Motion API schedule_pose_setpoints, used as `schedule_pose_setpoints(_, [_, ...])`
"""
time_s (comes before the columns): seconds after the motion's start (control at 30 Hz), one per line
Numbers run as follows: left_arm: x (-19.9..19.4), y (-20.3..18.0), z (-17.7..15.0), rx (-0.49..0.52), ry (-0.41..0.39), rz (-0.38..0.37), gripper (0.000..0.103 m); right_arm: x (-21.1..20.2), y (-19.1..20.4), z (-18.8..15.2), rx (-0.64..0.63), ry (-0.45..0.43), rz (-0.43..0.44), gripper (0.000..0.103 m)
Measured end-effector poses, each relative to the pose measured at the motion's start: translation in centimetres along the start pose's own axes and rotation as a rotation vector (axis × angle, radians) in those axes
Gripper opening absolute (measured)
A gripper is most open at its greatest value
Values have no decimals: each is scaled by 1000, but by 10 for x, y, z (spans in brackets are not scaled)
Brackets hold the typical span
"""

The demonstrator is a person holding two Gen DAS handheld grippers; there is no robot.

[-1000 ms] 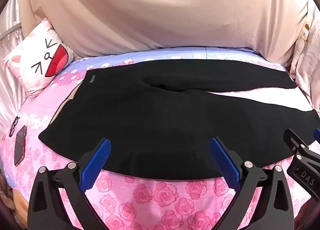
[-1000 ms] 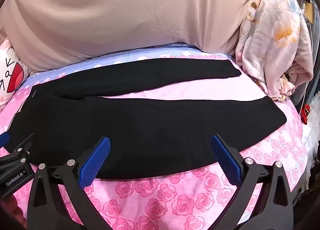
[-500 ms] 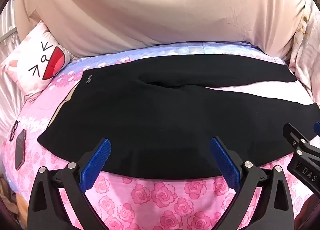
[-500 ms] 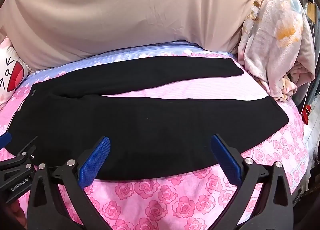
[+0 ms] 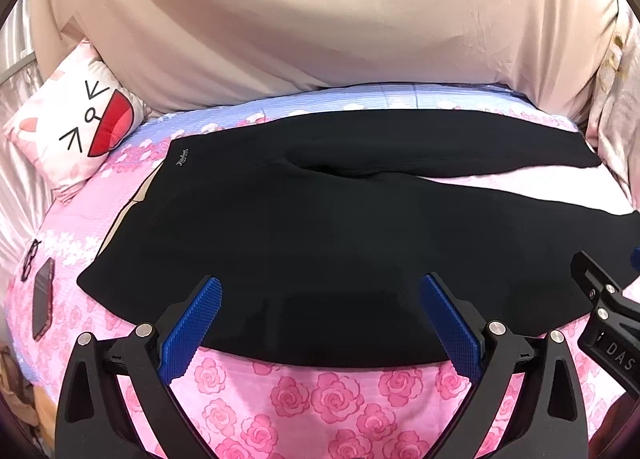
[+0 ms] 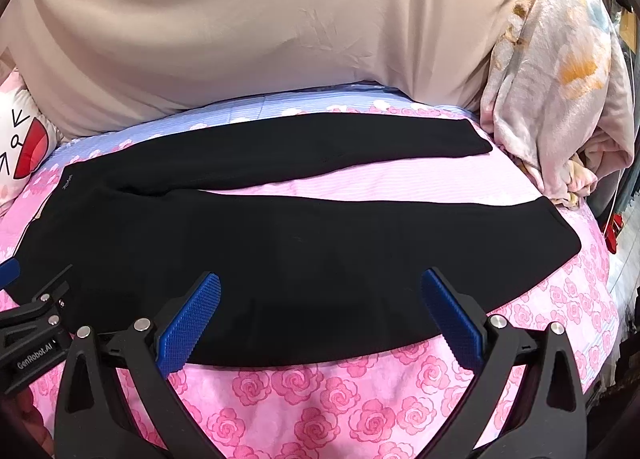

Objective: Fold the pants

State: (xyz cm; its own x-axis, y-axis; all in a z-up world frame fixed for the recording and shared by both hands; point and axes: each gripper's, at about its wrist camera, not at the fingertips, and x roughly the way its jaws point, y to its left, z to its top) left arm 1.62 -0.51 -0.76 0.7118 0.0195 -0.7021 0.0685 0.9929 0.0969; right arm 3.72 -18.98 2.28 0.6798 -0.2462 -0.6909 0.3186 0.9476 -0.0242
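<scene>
Item: black pants (image 5: 340,243), spread flat on the rose-print bedsheet (image 5: 320,399), waistband left, legs splayed right.
Handling: soft, limp, light, likely clingy; take hold at the near edge.
Left gripper (image 5: 320,323): wide open, empty.
Right gripper (image 6: 320,319): wide open, empty.
Change: both views have crept slightly nearer; pants unmoved.

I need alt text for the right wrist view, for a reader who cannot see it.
Black pants lie flat on a pink rose-print bedsheet, legs apart and pointing right, unfolded. The open right gripper hovers at their near edge; the left gripper shows at far left, a crumpled blanket at right.
</scene>
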Motion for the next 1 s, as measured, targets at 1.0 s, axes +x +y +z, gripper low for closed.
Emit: schedule_pose_setpoints(1.0, [-3,5,8,-12,-8,-3,98,-5,-3,7,3,-15,4,98])
